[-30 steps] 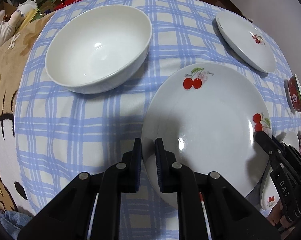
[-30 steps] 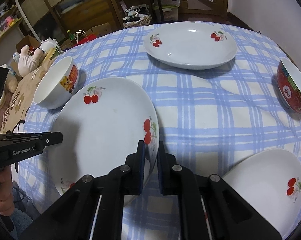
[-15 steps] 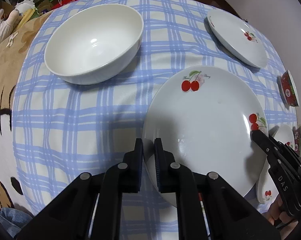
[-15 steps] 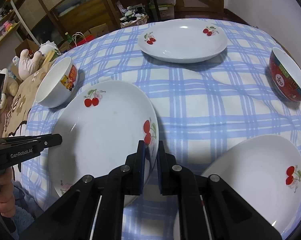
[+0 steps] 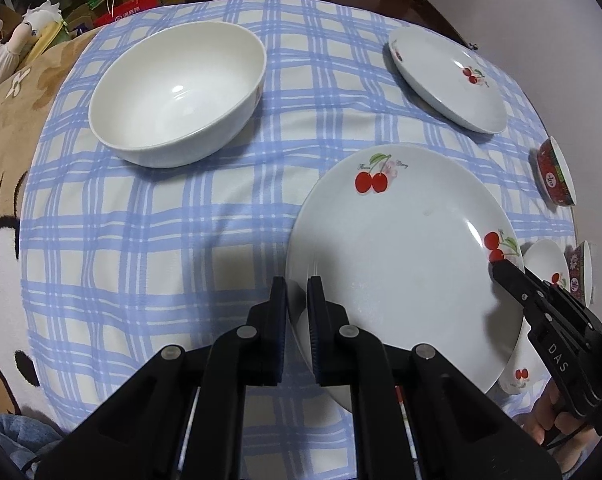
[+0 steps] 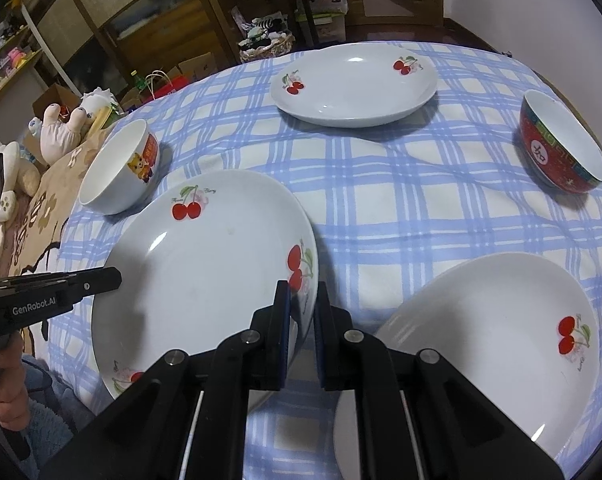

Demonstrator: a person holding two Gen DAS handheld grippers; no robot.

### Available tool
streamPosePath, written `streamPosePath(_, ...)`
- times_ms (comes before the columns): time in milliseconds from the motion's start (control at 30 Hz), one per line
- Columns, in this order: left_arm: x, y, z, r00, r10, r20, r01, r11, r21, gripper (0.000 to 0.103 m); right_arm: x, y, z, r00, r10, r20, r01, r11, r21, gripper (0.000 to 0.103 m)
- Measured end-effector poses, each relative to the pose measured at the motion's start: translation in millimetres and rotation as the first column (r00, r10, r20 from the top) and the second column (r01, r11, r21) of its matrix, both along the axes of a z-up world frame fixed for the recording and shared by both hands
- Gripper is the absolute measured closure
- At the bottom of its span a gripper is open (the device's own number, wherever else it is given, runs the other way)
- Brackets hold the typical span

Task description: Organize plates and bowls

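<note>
A: We have the large cherry plate (image 5: 401,248) pinched at both rims, left gripper (image 5: 297,300) closed on its 7 o'clock edge, right gripper (image 6: 301,300) closed on the 4 o'clock edge

B: It seems lifted off the checked cloth (image 5: 161,240). The second cherry plate (image 6: 355,84) lies at our 12 o'clock, right hand nearer; we'd stack there

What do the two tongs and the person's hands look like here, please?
Both tongs are matte black plastic with silver pivot screws and blue pads. The left tongs bear white "GenRobot.AI" lettering on the side; the right tongs read "DAS". Bare fingers grip each handle; no sleeve is clearly visible.
</note>
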State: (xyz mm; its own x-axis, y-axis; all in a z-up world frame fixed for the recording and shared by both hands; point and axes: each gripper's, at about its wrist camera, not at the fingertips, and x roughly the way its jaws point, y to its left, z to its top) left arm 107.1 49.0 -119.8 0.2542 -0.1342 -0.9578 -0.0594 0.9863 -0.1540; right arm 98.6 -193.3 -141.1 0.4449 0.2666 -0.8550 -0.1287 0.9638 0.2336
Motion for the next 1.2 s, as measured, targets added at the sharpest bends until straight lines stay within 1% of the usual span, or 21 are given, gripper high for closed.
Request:
streamPosePath(67,-7.4,2.6,3.7,1.000,-0.001,0.002,0.001,1.000,-0.011,0.093,-2.4,-0.9,2.2,1.000,0.002,0.003,-0.002,1.000,-0.001,0.091)
streamPosePath(100,4.1,2.3,2.6,1.000,-0.003,0.002,0.003,1.000,-0.013,0.093,-4.0,-1.8,3.7,1.000,0.001,0.004,-0.001,1.000,-0.001,0.091)
streamPosePath(267,8.9,-1.9,4.6,0.999,-0.024,0.023,0.024,0.999,-0.021,0.093,-12.3,-9.4,11.9,1.000,-0.012,0.021,0.012,1.000,-0.005,0.091)
streamPosePath(400,7.7,-8.2,12.0,0.998,-0.037,0.042,0.039,0.997,-0.061,0.093,-18.1,-20.4,19.4,0.999,-0.036,0.033,0.036,0.999,0.004,0.091)
streamPosePath(533,6.6,-17.5,23.0,0.996,-0.056,0.071,0.062,0.995,-0.080,0.093,-26.3,-31.5,29.9,0.997,-0.060,0.051,0.060,0.998,0.007,0.091)
streamPosePath(633,5.9,-29.1,31.0,0.992,-0.083,0.099,0.091,0.993,-0.076,0.093,-32.9,-40.6,38.9,0.994,-0.081,0.069,0.081,0.997,0.002,0.091)
streamPosePath(800,5.9,-46.2,39.0,0.987,-0.082,0.139,0.100,0.987,-0.129,0.093,-46.9,-55.9,55.6,0.986,-0.134,0.102,0.139,0.989,-0.041,0.091)
streamPosePath(900,7.1,-58.5,39.3,0.984,-0.100,0.149,0.121,0.983,-0.136,0.093,-55.7,-66.4,61.1,0.981,-0.159,0.114,0.166,0.984,-0.058,0.091)
streamPosePath(933,7.7,-62.4,39.3,0.983,-0.092,0.156,0.115,0.983,-0.140,0.093,-58.4,-69.9,61.9,0.979,-0.167,0.115,0.175,0.983,-0.062,0.091)
streamPosePath(1033,7.4,-74.0,42.1,0.978,-0.115,0.172,0.143,0.977,-0.161,0.093,-65.2,-85.5,61.2,0.974,-0.200,0.105,0.206,0.978,-0.044,0.091)
streamPosePath(1200,6.3,-100.4,45.6,0.968,-0.167,0.187,0.198,0.967,-0.160,0.093,-81.2,-110.3,61.4,0.963,-0.251,0.097,0.254,0.967,-0.024,0.091)
